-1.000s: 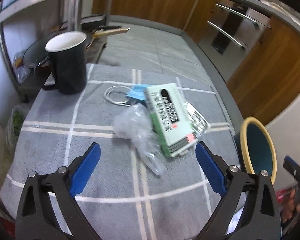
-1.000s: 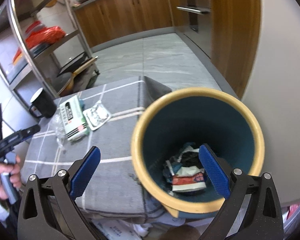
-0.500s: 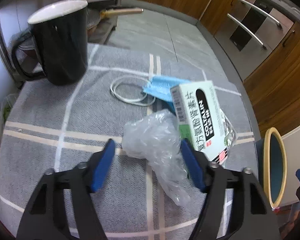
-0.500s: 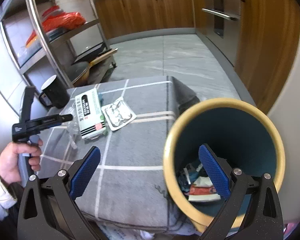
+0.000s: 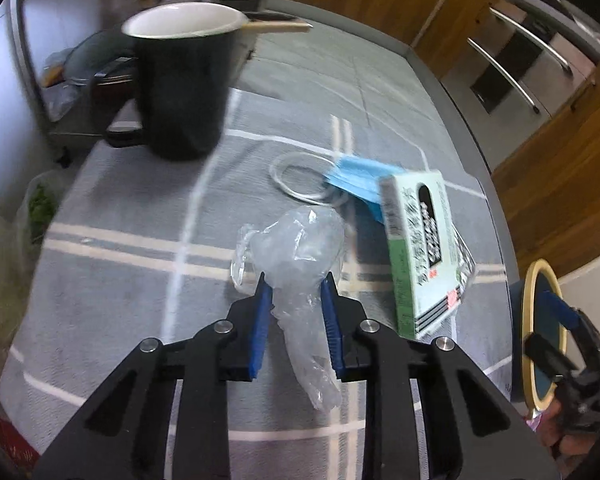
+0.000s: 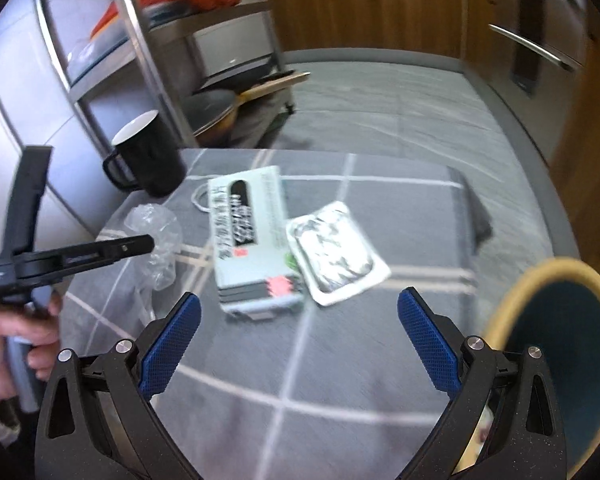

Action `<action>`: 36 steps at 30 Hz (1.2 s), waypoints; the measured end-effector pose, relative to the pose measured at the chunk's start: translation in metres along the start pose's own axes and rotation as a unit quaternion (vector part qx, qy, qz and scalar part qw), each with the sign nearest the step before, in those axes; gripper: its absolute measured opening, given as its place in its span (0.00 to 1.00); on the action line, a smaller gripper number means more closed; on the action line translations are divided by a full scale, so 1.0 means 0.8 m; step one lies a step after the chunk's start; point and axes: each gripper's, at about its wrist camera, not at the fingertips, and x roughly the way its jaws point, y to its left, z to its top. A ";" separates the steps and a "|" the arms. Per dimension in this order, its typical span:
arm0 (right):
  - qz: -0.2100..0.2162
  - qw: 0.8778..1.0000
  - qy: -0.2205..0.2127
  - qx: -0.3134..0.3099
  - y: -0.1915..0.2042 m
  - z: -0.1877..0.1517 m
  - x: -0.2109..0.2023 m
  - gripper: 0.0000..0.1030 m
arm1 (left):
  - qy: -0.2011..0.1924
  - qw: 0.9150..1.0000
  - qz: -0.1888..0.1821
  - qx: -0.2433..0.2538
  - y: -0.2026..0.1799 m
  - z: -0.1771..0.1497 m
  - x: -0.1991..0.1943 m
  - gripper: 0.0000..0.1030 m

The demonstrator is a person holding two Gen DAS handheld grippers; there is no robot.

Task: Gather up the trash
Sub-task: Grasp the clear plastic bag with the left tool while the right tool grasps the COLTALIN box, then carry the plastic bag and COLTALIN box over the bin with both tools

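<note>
Both tongs are in play: our left gripper (image 5: 295,286) has just been closing its jaws on the crumpled clear plastic wrap (image 5: 296,248) at frame centre, pads pressing its sides, so we judge the pinch is made low where the film bunches. Our right gripper (image 6: 298,328) stands wide apart with nothing between, aimed toward the green-and-white box (image 6: 252,236) and foil blister pack (image 6: 336,252). At lower right waits the yellow-rimmed bin (image 6: 556,344) (beside the table's edge, handy for drops). The black mug (image 5: 180,84) at upper left seems no trash.
</note>
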 end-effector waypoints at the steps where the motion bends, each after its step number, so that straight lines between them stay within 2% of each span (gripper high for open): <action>1: 0.003 1.000 0.002 -0.011 0.009 0.006 0.010 0.95 | -0.003 1.000 0.004 -0.006 0.005 0.001 -0.003 0.23; 5: 0.001 0.999 0.011 -0.045 0.034 0.021 0.045 0.95 | -0.011 1.000 0.019 -0.021 0.016 0.007 -0.009 0.23; 12: -0.024 0.996 0.037 -0.076 0.043 0.032 0.103 0.95 | -0.007 1.000 0.007 -0.026 0.017 0.010 -0.006 0.23; 15: -0.020 0.996 0.039 -0.078 0.042 0.031 0.113 0.95 | -0.010 1.000 0.002 -0.024 0.012 0.012 -0.007 0.23; 18: -0.011 0.996 0.035 -0.076 0.039 0.028 0.113 0.91 | -0.012 1.000 0.001 -0.019 0.008 0.012 -0.005 0.23; 20: -0.005 0.997 0.028 -0.074 0.039 0.026 0.110 0.74 | -0.012 1.000 0.001 -0.017 0.005 0.011 -0.005 0.23; 21: -0.003 0.997 0.029 -0.074 0.039 0.025 0.109 0.70 | -0.011 1.000 0.001 -0.016 0.005 0.010 -0.005 0.23; 29: 0.012 0.998 0.019 -0.053 0.035 0.020 0.084 0.70 | -0.018 1.000 -0.003 -0.010 -0.004 0.010 -0.012 0.23; 36: 0.025 0.999 -0.009 -0.036 0.024 0.013 0.019 0.70 | -0.025 1.000 -0.015 -0.002 -0.021 0.009 -0.023 0.23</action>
